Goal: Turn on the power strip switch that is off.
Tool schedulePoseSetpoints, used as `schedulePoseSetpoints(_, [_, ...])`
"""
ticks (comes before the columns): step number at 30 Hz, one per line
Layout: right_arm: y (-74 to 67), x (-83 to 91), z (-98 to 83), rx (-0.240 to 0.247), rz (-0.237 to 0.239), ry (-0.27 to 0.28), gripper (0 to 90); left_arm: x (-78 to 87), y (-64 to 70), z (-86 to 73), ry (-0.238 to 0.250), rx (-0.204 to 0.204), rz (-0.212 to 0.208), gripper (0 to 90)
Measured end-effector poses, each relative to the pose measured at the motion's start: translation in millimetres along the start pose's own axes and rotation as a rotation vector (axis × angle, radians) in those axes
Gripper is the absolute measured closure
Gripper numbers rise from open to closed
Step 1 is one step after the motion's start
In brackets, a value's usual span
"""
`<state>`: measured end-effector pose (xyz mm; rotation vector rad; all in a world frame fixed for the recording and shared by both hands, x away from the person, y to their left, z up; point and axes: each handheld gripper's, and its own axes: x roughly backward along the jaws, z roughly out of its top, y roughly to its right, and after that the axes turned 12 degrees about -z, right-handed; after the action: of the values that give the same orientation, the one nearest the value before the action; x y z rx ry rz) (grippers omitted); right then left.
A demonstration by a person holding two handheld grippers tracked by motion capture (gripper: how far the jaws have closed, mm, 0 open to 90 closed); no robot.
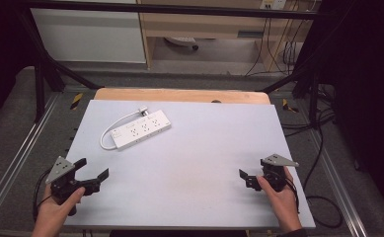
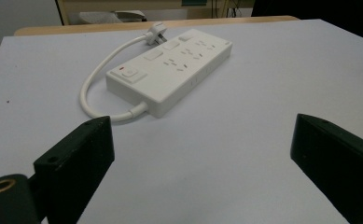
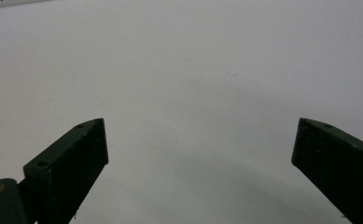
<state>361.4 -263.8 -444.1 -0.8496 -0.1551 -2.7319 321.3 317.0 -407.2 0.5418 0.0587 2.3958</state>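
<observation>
1. At the near left corner of the table (image 1: 189,163), the person's left hand (image 1: 56,210) holds the left gripper (image 1: 94,167), with its grey three-cornered plate on top. Its jaws stand wide apart with nothing between them, and they point toward the far right, over bare tabletop.

2. In the left gripper view, the two black jaws rise at the lower corners and frame the white power strip (image 2: 170,70) ahead of them, well apart from it.

3. The power strip (image 1: 141,129) lies flat on the far left part of the table, set at a slant, its sockets facing up. A switch with a small red mark sits at its near left end.

4. Its white cord (image 1: 111,129) leaves that near left end, curls in a loop on the left side of the strip and runs back to the far side, where the plug (image 1: 143,111) rests on the table just beside the strip's far edge.

5. At the near right, the person's right hand (image 1: 281,200) holds the right gripper (image 1: 246,177). In the right gripper view its jaws are spread wide with only bare tabletop between them, holding nothing.
</observation>
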Motion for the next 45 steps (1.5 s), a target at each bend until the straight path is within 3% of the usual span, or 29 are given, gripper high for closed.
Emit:
schedulePoseSetpoints(12, [-6.0,1.6,1.8,0.018,0.046,0.014,3.7,-14.4,-15.2,28.5,-0.019,-0.016,0.014,6.1])
schedulePoseSetpoints(25, [-4.3,3.7,2.7,0.005,0.047,0.03,3.9,-40.4,-28.3,58.6,-0.016,0.02,-0.005,6.6])
schedulePoseSetpoints(35, [-2.5,2.8,4.5,-0.01,0.051,0.038,4.8,-61.3,-32.0,79.6,-0.008,-0.025,0.02,7.2])
schedulePoseSetpoints(45, [-0.4,5.4,5.7,-0.034,0.044,0.055,4.5,-86.0,-31.5,95.2,-0.009,-0.031,0.018,7.3])
